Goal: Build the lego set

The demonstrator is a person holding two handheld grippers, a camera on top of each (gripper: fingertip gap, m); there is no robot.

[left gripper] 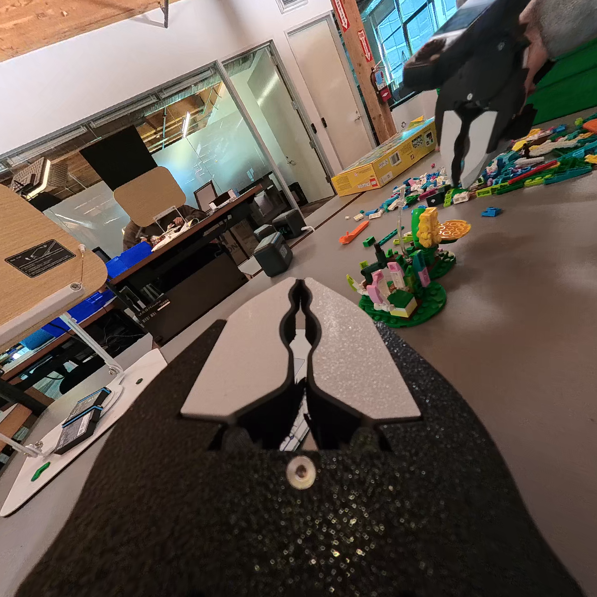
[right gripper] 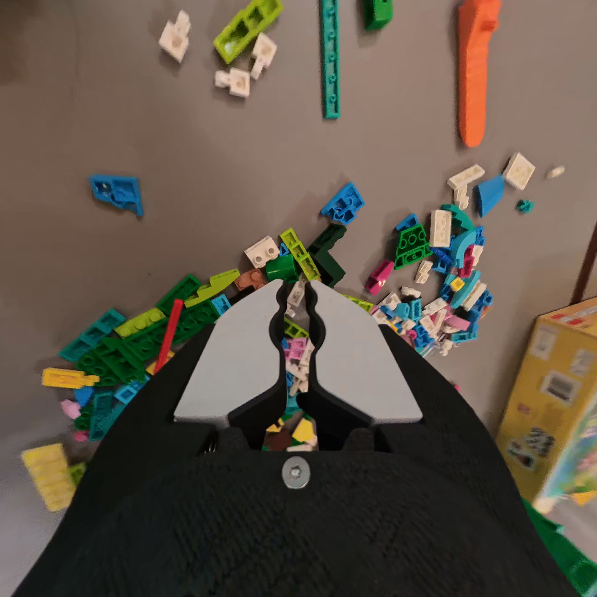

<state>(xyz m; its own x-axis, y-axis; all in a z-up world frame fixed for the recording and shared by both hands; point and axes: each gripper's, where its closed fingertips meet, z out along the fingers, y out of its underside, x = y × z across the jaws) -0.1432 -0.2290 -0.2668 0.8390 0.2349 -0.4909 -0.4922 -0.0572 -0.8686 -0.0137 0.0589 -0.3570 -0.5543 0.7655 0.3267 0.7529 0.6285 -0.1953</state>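
The left tongs are pressed together, holding nothing. The right tongs pinch a small white brick over the bumpy plastic brick pile on the grey table.

We have open grey table to the right of the half-built green model, which stands just ahead of the left gripper, so a pass along that side is free. Toward the far edge the loose brick pile crowds the surface, and the right gripper hangs right over it with bricks packed under its tips. Beyond the pile we see bare table, broken only by a long teal strip and an orange piece. The yellow box blocks the table's edge beside the pile.
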